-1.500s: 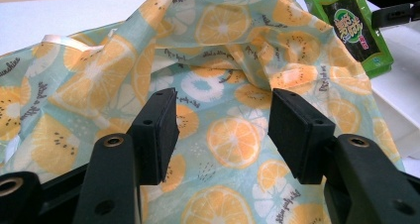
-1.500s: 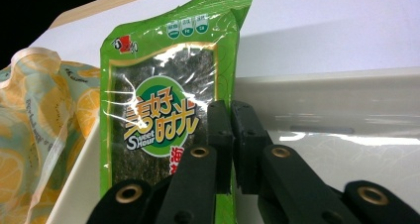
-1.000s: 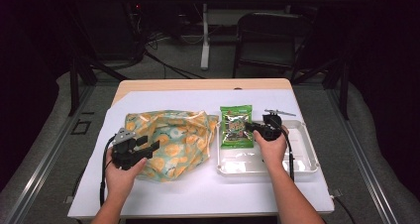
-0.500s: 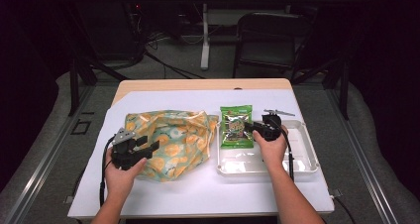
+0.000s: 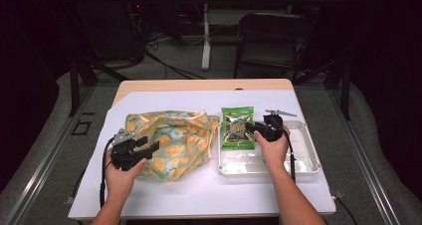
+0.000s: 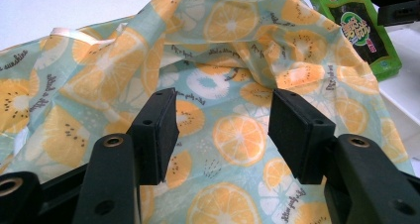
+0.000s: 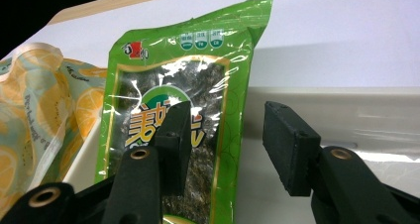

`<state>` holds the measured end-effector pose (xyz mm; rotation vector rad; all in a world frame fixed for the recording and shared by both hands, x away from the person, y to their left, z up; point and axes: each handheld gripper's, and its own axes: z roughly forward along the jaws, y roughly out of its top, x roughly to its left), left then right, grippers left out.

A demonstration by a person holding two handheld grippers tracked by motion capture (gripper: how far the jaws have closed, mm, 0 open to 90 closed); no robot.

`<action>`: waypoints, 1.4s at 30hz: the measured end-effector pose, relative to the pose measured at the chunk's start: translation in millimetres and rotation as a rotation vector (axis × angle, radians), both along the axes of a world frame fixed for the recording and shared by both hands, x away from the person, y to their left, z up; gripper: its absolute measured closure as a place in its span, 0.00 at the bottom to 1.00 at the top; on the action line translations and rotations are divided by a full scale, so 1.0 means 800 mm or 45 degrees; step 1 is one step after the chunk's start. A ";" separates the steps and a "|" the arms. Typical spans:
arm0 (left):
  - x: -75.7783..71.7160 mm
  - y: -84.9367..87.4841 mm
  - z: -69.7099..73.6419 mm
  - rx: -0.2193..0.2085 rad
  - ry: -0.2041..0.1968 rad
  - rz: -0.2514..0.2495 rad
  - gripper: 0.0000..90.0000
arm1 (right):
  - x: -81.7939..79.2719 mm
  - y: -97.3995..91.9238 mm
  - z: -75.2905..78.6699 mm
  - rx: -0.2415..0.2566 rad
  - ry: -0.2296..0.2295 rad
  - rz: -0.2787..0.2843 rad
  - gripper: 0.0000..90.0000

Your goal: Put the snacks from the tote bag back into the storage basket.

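Observation:
A green snack packet [image 5: 237, 128] lies with its lower part over the left rim of a white tray [image 5: 303, 160]. My right gripper [image 5: 250, 129] points left at it. In the right gripper view its jaws have just been opening and stand open [image 7: 225, 135]. One jaw is over the packet [image 7: 198, 75], the other over the tray [image 7: 371, 115], and the pads are clear of the packet's right edge between them. A fruit-patterned bag [image 5: 171, 143] lies crumpled at the left. My left gripper [image 5: 148, 145] is open at its near edge, with the bag [image 6: 237, 60] beyond the jaws [image 6: 223, 130].
A white sheet [image 5: 199, 195] covers the table, whose wooden back edge [image 5: 199, 84] shows. A dark chair [image 5: 268, 41] and stand legs are on the floor behind. The left gripper view catches the packet [image 6: 364, 30] at top right.

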<state>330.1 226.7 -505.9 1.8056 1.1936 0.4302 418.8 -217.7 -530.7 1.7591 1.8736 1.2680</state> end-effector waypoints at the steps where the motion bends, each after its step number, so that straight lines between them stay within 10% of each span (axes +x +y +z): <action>1: 0.000 0.000 0.000 -0.001 0.001 0.001 0.50 | 0.000 0.001 0.000 0.003 -0.005 -0.003 0.59; 20: 0.006 0.004 -0.002 -0.036 0.000 0.014 0.49 | -0.025 0.016 0.037 -0.062 -0.170 0.034 0.57; 42: 0.007 0.007 -0.006 -0.018 0.016 0.021 0.49 | -0.045 0.072 0.047 -0.093 -0.227 0.320 0.56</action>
